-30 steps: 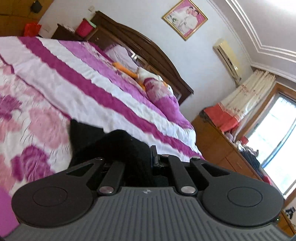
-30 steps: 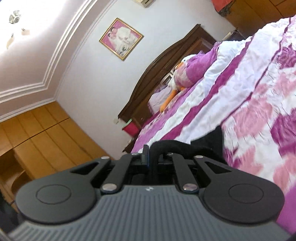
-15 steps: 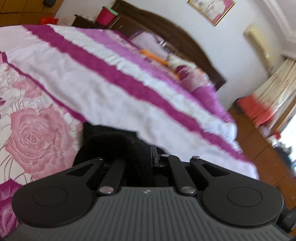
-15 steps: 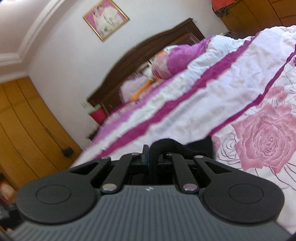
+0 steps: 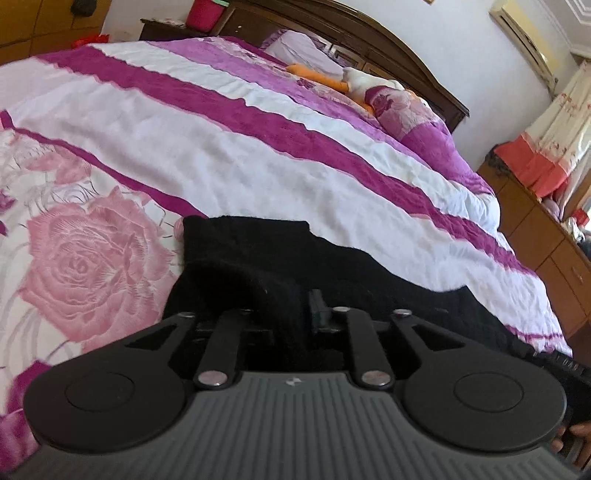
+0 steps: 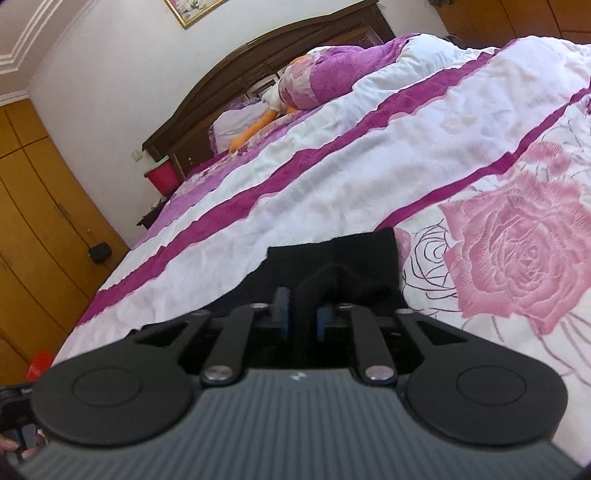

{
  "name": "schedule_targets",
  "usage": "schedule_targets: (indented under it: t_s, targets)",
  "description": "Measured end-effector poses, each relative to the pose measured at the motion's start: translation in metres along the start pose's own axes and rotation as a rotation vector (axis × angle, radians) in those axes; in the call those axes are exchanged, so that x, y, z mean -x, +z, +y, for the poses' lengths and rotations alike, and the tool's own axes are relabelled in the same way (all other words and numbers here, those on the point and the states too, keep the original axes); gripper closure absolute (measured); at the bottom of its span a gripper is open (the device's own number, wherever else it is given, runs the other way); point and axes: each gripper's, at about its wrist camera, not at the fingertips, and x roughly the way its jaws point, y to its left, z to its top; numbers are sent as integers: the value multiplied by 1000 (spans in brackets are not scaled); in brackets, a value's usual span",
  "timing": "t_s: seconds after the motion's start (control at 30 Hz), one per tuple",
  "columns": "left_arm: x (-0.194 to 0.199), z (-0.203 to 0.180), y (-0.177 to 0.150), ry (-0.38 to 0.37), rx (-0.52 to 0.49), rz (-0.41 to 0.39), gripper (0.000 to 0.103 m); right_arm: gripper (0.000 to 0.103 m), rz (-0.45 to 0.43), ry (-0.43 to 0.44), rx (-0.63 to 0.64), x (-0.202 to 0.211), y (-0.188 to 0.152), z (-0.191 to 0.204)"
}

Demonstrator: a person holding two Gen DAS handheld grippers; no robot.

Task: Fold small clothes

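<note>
Left wrist: fingers pinching black garment, right fingers likewise, on bedspread.

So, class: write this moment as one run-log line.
step: fold | left gripper: shut on black garment | right gripper: shut on black garment | garment: on floral bedspread

On your left hand-held gripper, the black garment drapes over the fingers, so you cannot see the tips or how far apart they stand. The garment's right end runs behind the gripper body and out of sight. On your right hand-held gripper, only the blue pads show, with cloth bunched between them; the garment's near part is hidden. The framed picture is cut off by the top edge. The plush toy lies half under a pillow.
</note>
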Motion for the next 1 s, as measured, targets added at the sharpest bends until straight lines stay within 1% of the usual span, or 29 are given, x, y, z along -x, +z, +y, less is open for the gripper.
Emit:
schedule_targets:
  t_s: [0.03,0.07,0.1,0.13,0.23,0.37,0.47,0.53,0.6,0.63,0.67,0.7,0.73,0.8,0.9,1.0]
  targets:
    - [6,-1,0,4,-12,-3,64,63,0,0,5,7,1,2]
    - [17,-2,-2,5,-19,-7,59,57,-1,1,12,11,3,3]
    - [24,-4,-2,6,-27,-15,53,56,-2,2,21,16,4,5]
    - [30,-5,-3,10,-34,-18,51,56,0,4,37,21,5,7]
    - [47,-7,-7,12,-48,-13,51,56,24,5,84,33,3,14]
    - [63,-11,-18,-18,-54,-5,51,56,67,8,133,39,-5,19]
    - [59,-16,-25,-37,-79,25,51,57,88,-14,153,34,-14,19]
    - [50,-17,-29,-28,-76,47,51,57,96,-24,148,30,-19,18]
    - [40,-16,-32,-32,-64,53,51,57,94,-19,147,27,-21,17]
    - [36,-16,-32,-42,-62,54,55,58,92,-12,143,26,-21,17]
    - [32,-16,-31,-66,-62,51,74,63,92,-1,131,24,-20,16]
    - [30,-15,-29,-86,-56,49,84,73,94,14,116,24,-19,15]
    - [28,-14,-26,-102,-42,48,88,95,99,33,99,22,-17,14]
    - [28,-13,-19,-127,-10,24,90,94,97,58,74,21,-13,13]
    - [30,-16,-5,-131,-12,-38,90,95,40,106,53,24,-3,17]
    - [22,-19,14,-124,1,-67,90,95,-18,121,29,19,12,22]
